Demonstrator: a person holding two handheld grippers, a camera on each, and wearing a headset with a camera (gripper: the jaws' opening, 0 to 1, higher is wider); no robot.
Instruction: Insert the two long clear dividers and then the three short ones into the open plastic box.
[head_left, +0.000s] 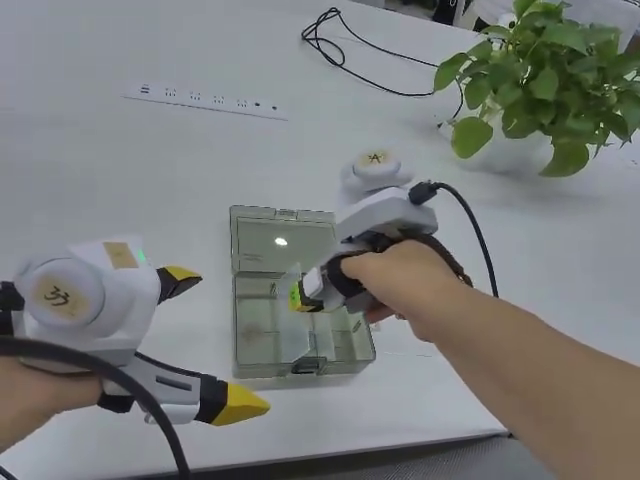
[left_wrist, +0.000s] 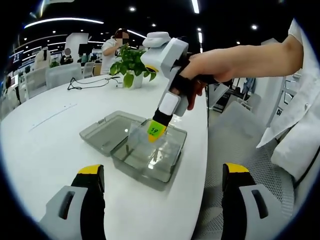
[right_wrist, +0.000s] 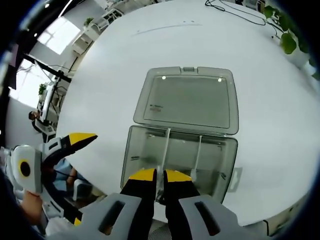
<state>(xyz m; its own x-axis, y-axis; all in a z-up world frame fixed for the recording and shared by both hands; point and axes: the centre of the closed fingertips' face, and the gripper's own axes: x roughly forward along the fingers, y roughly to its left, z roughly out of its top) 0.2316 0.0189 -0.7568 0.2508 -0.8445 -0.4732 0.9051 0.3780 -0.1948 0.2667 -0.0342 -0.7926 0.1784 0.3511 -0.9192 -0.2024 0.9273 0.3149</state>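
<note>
We find right gripper (right_wrist: 159, 175) over open plastic box (right_wrist: 131, 150), jaws closed to thin gap, pinching top edge of clear divider (right_wrist: 165, 142). Divider stands upright in tray, running from hinge side toward near wall. We see second clear divider (right_wrist: 198, 150) upright in same tray, parallel to it and apart. Lid (right_wrist: 190, 97) lies flat open on white table (head_left: 120, 180). Left gripper (head_left: 213, 340) hangs near box's left side, off it, jaws spread wide, nothing held. Potted plant (head_left: 540, 80), power strip (head_left: 205, 100) and black cable (head_left: 370, 60) sit at far side.
</note>
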